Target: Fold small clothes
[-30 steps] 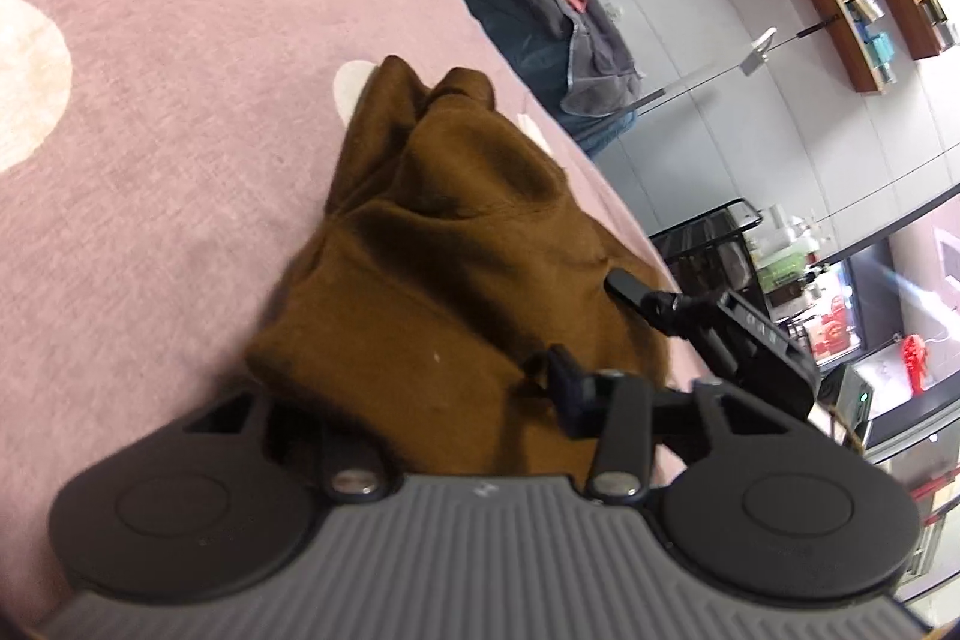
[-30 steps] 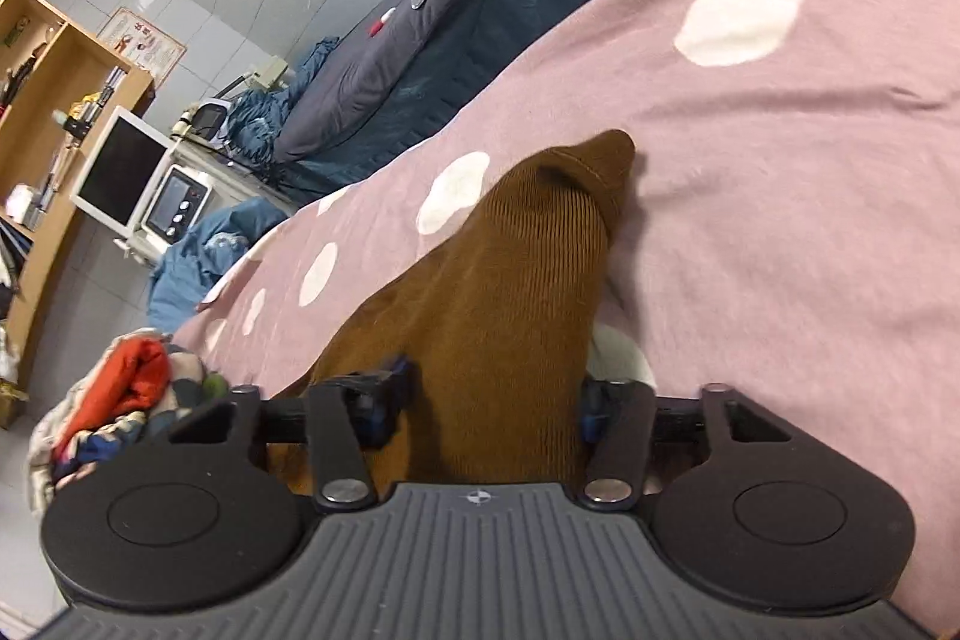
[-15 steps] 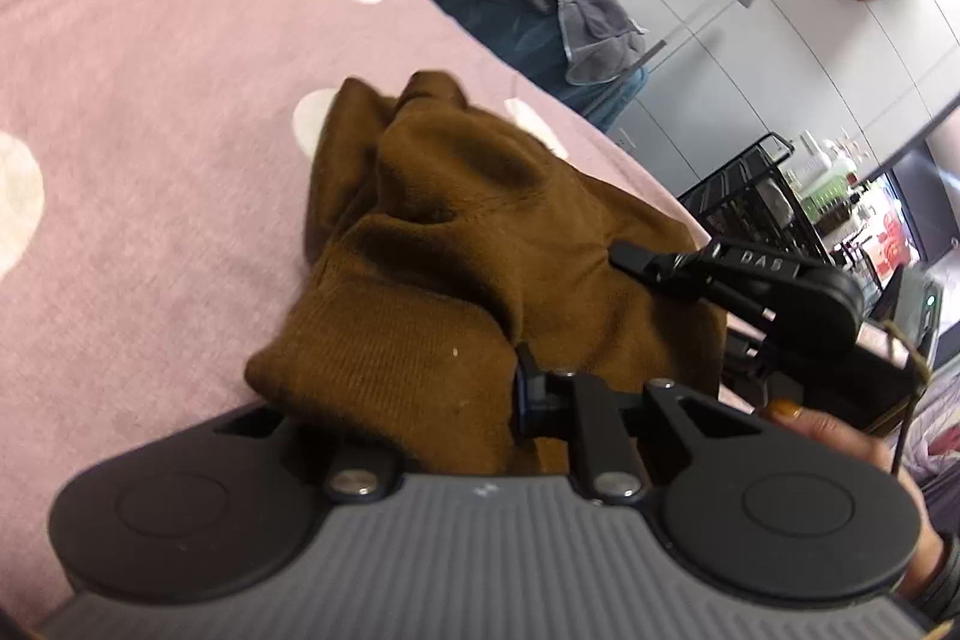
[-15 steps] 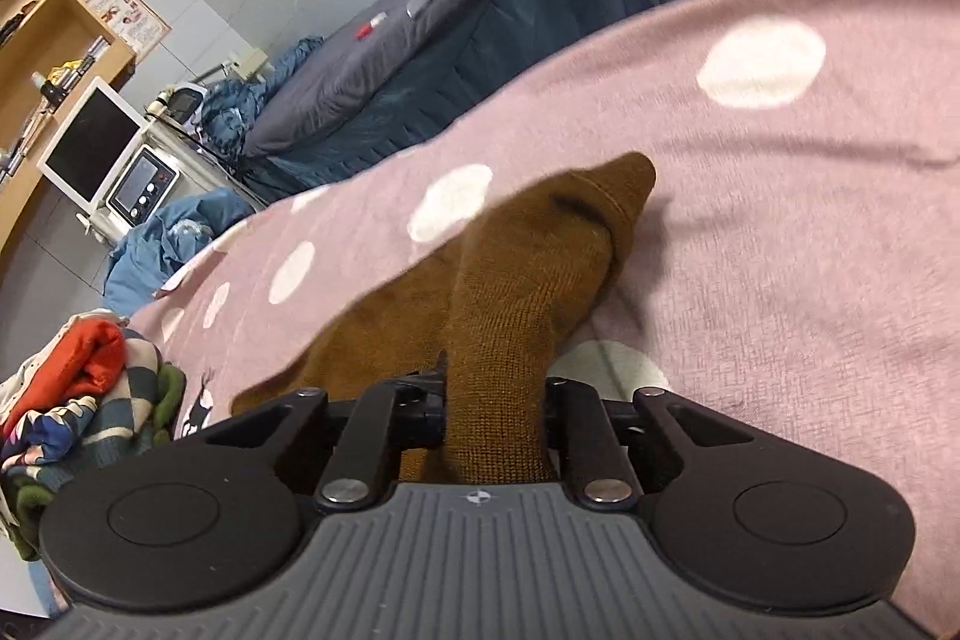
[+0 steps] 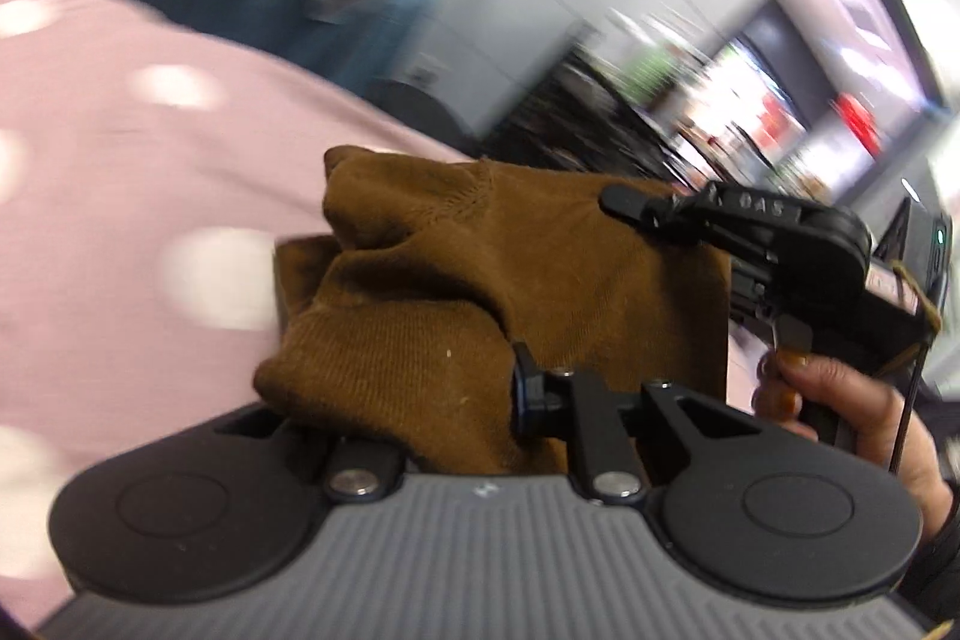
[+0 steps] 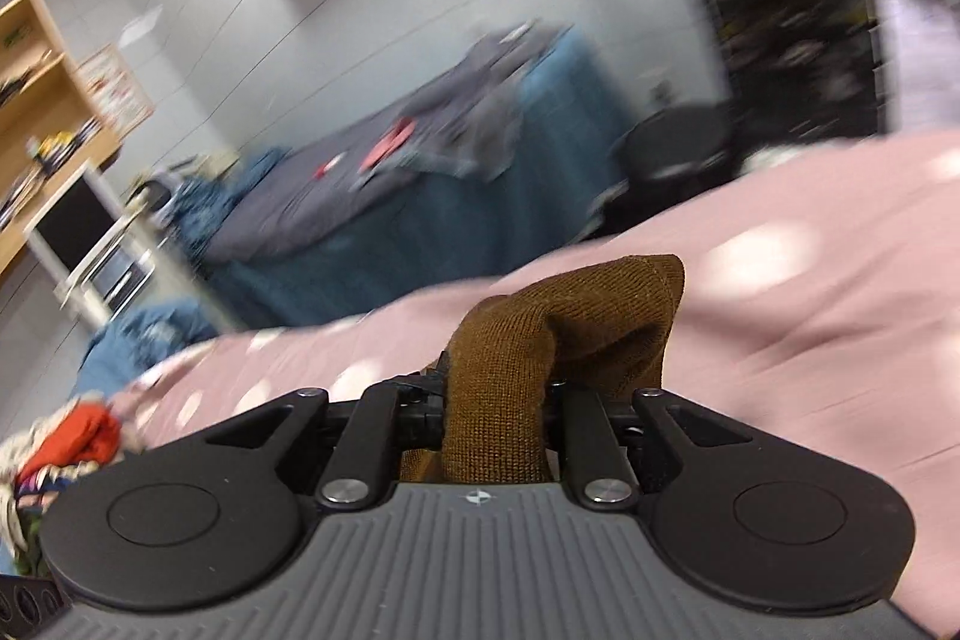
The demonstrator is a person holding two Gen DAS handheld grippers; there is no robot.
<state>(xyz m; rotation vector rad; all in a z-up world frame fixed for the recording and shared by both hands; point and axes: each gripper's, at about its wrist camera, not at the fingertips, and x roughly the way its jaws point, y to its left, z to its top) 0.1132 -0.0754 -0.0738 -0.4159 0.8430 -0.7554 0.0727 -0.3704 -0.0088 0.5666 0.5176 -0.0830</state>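
Note:
A small brown knitted garment (image 5: 480, 280) is held up off the pink dotted bedspread (image 5: 120, 172) by both grippers. My left gripper (image 5: 432, 400) is shut on a bunched edge of it; the cloth hides the left finger. My right gripper (image 6: 495, 400) is shut on another edge of the brown garment (image 6: 540, 328), which drapes forward over the fingers. In the left wrist view the right gripper (image 5: 750, 232) shows at the garment's far right side, held by a hand (image 5: 840, 400).
Both views are motion-blurred. A second bed with blue and grey bedding (image 6: 390, 184) stands beyond the bedspread (image 6: 810, 280). A pile of colourful clothes (image 6: 66, 442) lies at the left. Shelves (image 6: 36, 100) and a dark rack (image 6: 792, 40) line the walls.
Both grippers have lifted the brown garment off the bedspread and tilted upward. The right gripper closed on it during the last second.

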